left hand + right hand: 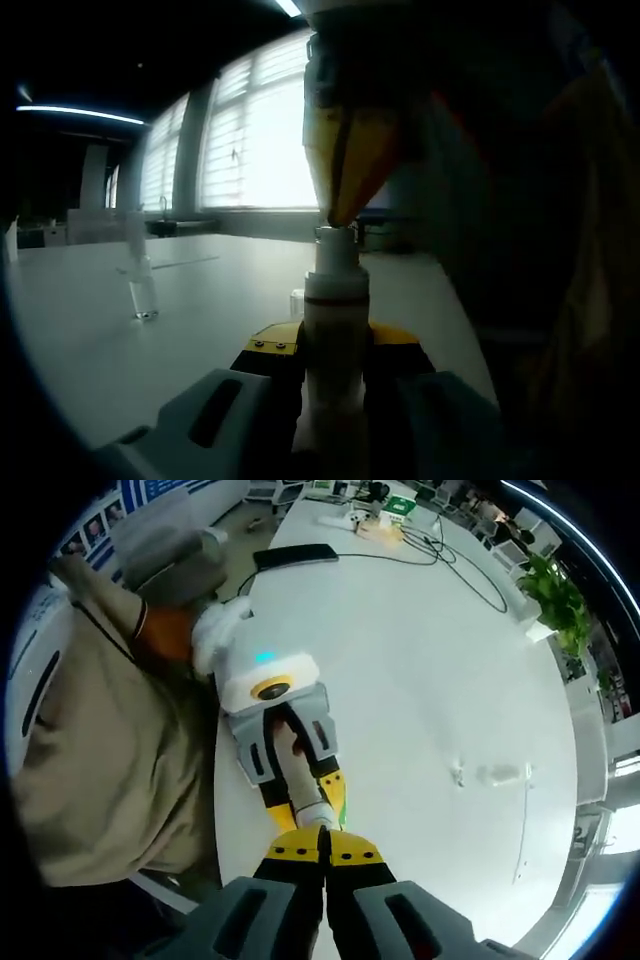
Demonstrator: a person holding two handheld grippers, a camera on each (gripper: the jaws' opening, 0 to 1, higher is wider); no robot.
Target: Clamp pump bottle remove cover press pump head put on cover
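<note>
A white pump bottle (336, 330) stands upright between the jaws of my left gripper (336, 352), which is shut on its body. Its bare pump head (335, 238) points up. My right gripper (342, 205) comes down from above with its yellow tips together, touching the top of the pump head. In the right gripper view, my right gripper (322, 848) is shut, right over the bottle (308, 798) held in the left gripper (300, 770). The clear cover (141, 288) stands alone on the white table (90, 340), also seen as a faint clear cover (497, 773).
A person in a beige sleeve (110, 730) stands at the table's edge. A black phone (296, 553), cables (450, 560) and small items lie at the far end, next to a potted plant (555, 595). Bright windows (260, 140) lie behind.
</note>
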